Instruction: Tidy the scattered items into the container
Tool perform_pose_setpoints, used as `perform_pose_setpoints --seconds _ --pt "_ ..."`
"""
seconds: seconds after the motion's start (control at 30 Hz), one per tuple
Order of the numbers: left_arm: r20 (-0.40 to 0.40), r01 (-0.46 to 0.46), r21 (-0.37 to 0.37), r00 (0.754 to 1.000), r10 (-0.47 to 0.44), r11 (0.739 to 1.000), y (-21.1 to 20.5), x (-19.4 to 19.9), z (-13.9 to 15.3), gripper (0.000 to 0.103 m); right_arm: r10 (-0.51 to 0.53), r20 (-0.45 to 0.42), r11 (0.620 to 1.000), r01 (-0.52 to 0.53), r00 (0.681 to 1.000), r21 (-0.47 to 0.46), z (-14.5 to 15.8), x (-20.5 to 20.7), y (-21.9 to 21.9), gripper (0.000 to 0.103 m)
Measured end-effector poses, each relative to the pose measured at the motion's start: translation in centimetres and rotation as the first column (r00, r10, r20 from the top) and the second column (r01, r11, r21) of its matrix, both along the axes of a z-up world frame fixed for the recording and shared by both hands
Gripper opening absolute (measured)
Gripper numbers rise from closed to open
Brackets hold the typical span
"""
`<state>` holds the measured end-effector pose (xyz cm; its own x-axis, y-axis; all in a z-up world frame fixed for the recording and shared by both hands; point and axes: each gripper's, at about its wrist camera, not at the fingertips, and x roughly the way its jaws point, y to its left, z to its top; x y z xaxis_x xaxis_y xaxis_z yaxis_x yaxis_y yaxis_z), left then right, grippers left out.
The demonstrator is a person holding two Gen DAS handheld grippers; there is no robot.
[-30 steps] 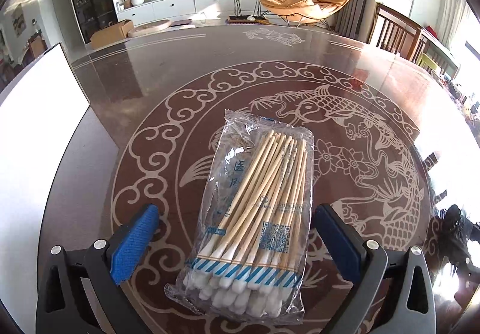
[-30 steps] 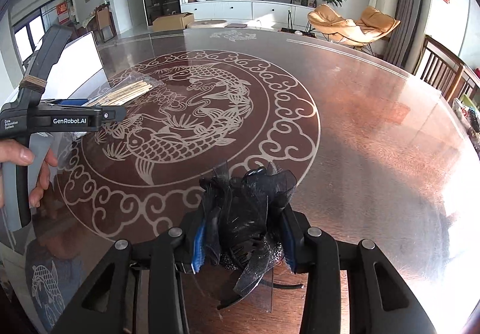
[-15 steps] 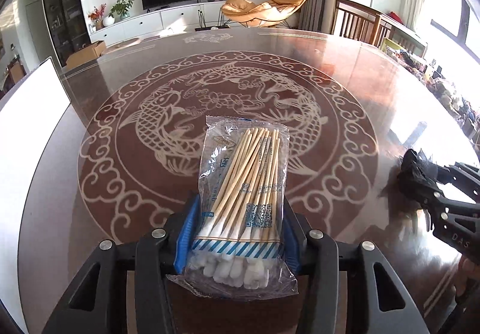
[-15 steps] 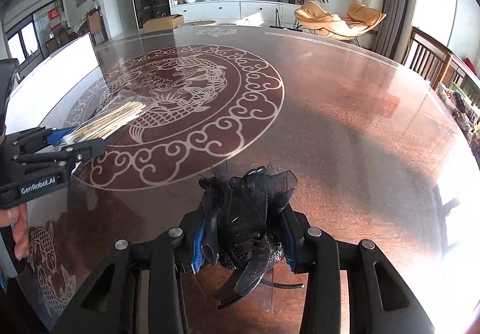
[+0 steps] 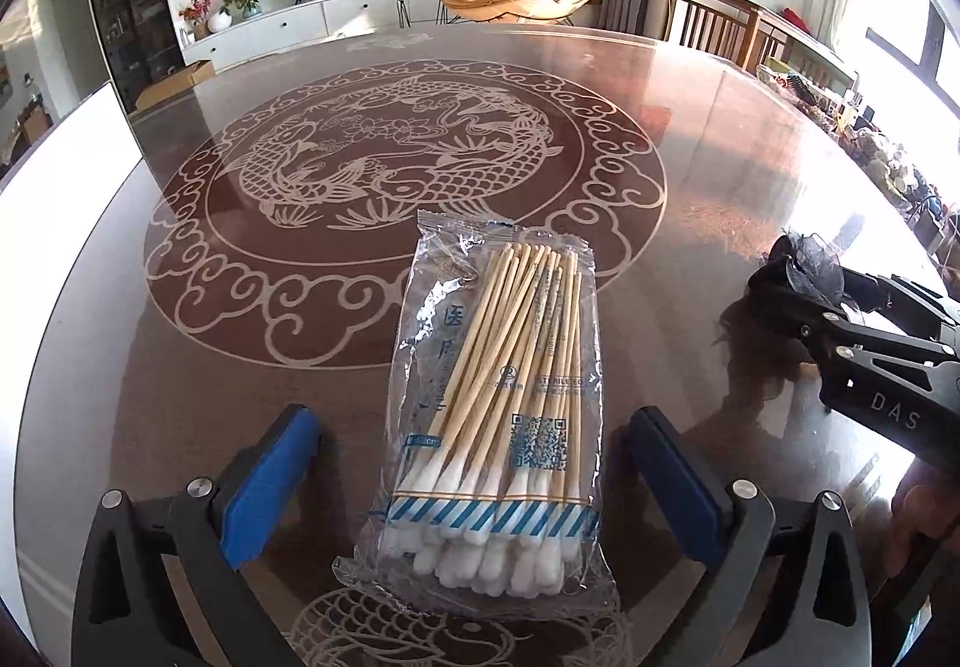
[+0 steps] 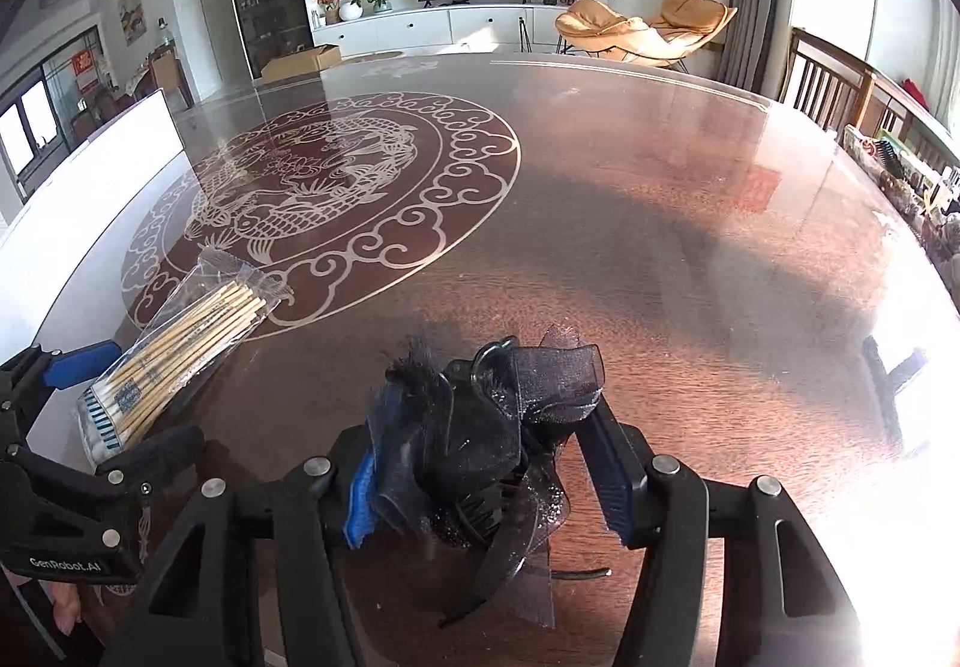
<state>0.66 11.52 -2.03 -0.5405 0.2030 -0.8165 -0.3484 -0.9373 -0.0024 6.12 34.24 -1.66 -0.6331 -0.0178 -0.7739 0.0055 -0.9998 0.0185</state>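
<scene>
Left wrist view: one sealed packet of cotton swabs (image 5: 498, 415) is seen in the lower centre of the frame, lying flat on the glass-topped table (image 5: 690, 139). The left gripper (image 5: 480, 481) is spread wide, a blue pad (image 5: 270, 472) standing clear of the packet on either side, so nothing is gripped; the packet is judged to be resting on the table with the fingers placed to either side of it. At the right edge of the frame the right gripper (image 5: 798, 283) is seen side-on, carrying a black item at its tip.

Right wrist view: one black hair clip with gauze bow (image 6: 486, 445) is seen in the lower centre, held between the two fingers of the right gripper (image 6: 486, 481). The fingers are pressed against its sides, presumably so that it can be carried to the container. At the lower left the same swab packet (image 6: 174, 355) is seen lying on the table between the left gripper's separated fingers (image 6: 78, 367).

Two task items are counted in all, one of each kind. No container is identified with certainty in either view.
</scene>
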Motion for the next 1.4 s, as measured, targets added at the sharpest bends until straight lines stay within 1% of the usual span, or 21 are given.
perform_pose_setpoints --seconds 0.07,0.17,0.53,0.6,0.77,0.87,1.4 --pt "0.0 0.0 -0.001 1.0 0.0 1.0 0.01 0.01 -0.06 0.103 0.008 0.003 0.999 -0.008 1.0 0.039 -0.04 0.0 -0.6 0.062" --pt "0.0 0.0 0.0 1.0 0.0 1.0 0.02 0.0 -0.07 0.103 0.008 0.003 1.0 -0.008 1.0 0.025 -0.08 0.09 -0.46 0.062" --pt "0.001 0.0 0.0 1.0 0.0 1.0 0.04 -0.02 -0.07 0.103 0.007 0.003 1.0 -0.007 1.0 0.029 -0.04 0.03 -0.56 0.063" --pt "0.001 0.001 0.0 1.0 -0.001 1.0 0.08 0.01 -0.08 0.103 0.01 0.004 1.0 -0.01 1.0 0.024 -0.02 -0.01 -0.59 0.064" --pt "0.01 0.017 -0.005 1.0 -0.017 1.0 0.14 0.0 -0.19 0.103 0.038 0.015 0.999 -0.038 0.999 0.024 -0.06 -0.11 -1.03 0.074" --pt "0.009 0.018 -0.006 1.0 -0.018 1.0 0.19 -0.04 -0.12 0.103 0.046 0.019 0.999 -0.047 0.999 0.023 -0.11 -0.23 -1.17 0.076" --pt "0.002 0.018 -0.002 1.0 -0.018 1.0 0.21 0.2 -0.05 0.103 0.051 0.022 0.998 -0.052 0.998 0.022 -0.1 -0.43 -1.33 0.078"
